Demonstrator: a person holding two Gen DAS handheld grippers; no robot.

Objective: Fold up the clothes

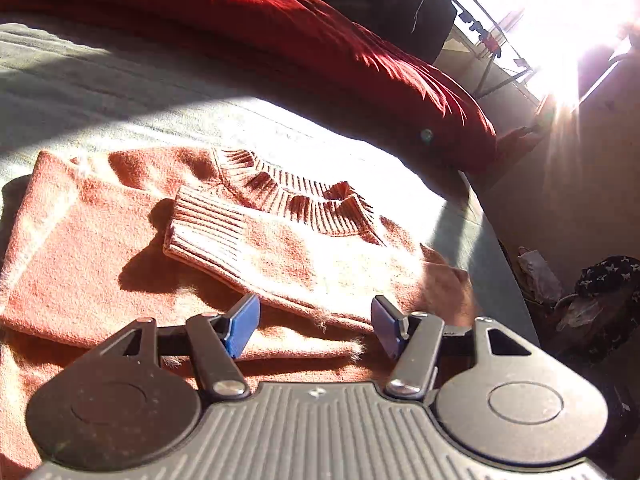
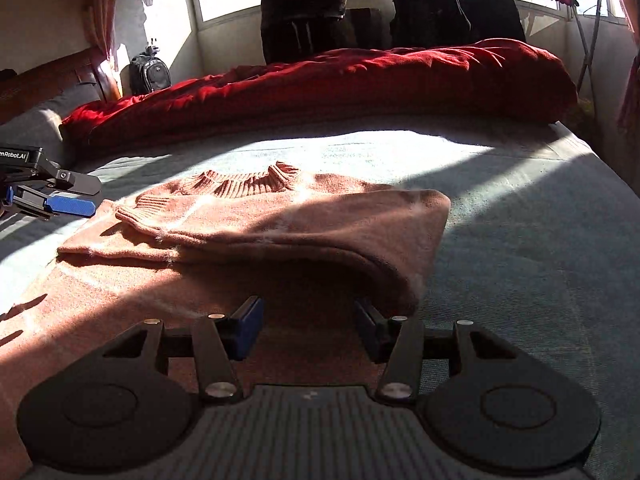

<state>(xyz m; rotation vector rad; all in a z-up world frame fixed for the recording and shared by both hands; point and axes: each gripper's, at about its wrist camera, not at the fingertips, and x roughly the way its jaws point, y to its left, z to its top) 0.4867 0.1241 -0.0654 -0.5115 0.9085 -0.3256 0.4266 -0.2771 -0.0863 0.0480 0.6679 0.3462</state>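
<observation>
Right wrist view: both hand-held grippers, left point(image 2: 70, 205) and right point(image 2: 309, 330), gape empty over the sweater point(image 2: 280, 216).

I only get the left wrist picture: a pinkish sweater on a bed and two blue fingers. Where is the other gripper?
Observer: The right gripper hovers open over the sweater's near part, holding nothing.
Operator: Is the whole sweater folded?
Observer: The right side is folded over, with a rounded fold edge just ahead of that gripper.
Operator: Anything behind the red blanket?
Observer: Yes, past the red blanket a person stands by the window, and a black backpack sits at left.
</observation>
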